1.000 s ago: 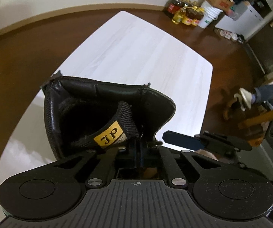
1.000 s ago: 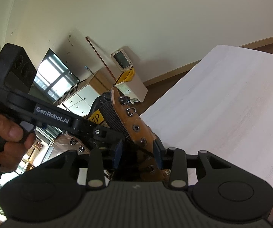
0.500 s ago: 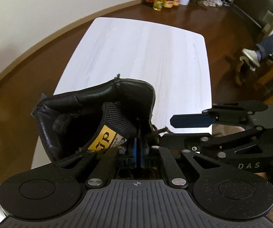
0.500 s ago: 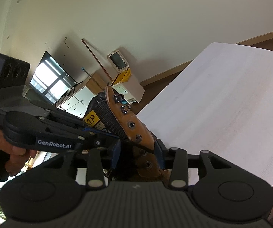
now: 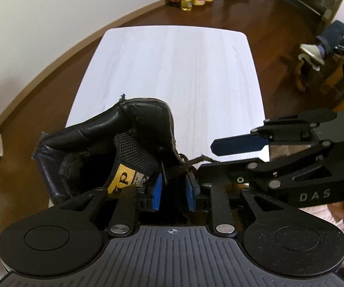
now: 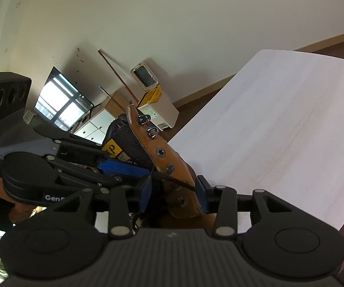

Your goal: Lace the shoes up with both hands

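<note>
Because its jaws have just been opening, the left hand-held gripper (image 5: 172, 187) now stands parted around the lace (image 5: 197, 160) just beside the boot (image 5: 114, 143), releasing it, at the bench (image 5: 172, 67) edge. In the right view, the right hand-held gripper (image 6: 173, 192) clamps the boot's tan eyelet flap (image 6: 164, 157), steadying it for threading.

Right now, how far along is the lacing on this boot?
Partway. Done: the dark lace crosses only the lower part of the tan boot. In hand: the right hand-held gripper clamps the eyelet flap; the left hand-held gripper has just been opening its jaws, with the lace apparently loose between them. Left: the upper eyelet and two metal hooks are bare.
</note>
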The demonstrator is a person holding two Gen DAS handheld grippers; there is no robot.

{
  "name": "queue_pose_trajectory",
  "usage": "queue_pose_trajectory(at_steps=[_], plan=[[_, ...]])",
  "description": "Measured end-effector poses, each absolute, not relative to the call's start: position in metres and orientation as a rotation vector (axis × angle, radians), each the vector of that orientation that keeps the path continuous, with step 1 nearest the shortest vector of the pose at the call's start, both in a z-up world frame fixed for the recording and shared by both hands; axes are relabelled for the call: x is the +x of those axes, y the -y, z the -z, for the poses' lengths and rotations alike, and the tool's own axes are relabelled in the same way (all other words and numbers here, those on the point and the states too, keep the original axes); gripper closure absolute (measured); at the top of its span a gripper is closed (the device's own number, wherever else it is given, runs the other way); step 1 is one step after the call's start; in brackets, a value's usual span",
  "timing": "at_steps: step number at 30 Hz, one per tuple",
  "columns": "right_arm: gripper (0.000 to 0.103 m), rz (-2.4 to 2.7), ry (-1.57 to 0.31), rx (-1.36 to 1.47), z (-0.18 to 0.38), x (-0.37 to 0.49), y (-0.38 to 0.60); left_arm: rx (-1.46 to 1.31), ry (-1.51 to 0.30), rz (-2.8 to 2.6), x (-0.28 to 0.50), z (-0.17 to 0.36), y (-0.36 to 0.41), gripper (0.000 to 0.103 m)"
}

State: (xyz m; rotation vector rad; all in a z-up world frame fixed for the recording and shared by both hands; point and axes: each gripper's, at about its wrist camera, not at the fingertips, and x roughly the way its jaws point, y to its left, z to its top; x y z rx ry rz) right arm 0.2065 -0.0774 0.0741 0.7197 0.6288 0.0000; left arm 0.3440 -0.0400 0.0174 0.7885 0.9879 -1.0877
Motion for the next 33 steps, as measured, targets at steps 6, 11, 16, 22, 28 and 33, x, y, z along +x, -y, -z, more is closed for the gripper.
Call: queue_pose_trajectory(at_steps=[6, 11, 16, 22, 28, 33], plan=[[0.058, 0.046, -0.628, 0.756, -0.070, 0.198, 0.082, 0.906, -0.897, 1.094, 0.333, -0.017, 0.036, 0.096], [0.058, 0.044, -0.622, 0.752, -0.070, 0.200, 0.083, 0.967, -0.814, 1.115, 0.321, -0.022, 0.030, 0.100], [0.058, 0.021, -0.621, 0.723, -0.071, 0.208, 0.076, 0.976, -0.775, 1.134, 0.321, -0.034, 0.022, 0.100], [0.057, 0.021, -0.617, 0.736, -0.071, 0.210, 0.075, 0.984, -0.808, 1.118, 0.324, -0.037, 0.029, 0.100], [0.056, 0.032, -0.612, 0.743, -0.072, 0.214, 0.079, 0.998, -0.858, 1.052, 0.331, -0.027, 0.045, 0.100], [0.056, 0.038, -0.606, 0.751, -0.071, 0.216, 0.080, 1.006, -0.863, 1.054, 0.332, -0.023, 0.051, 0.100]])
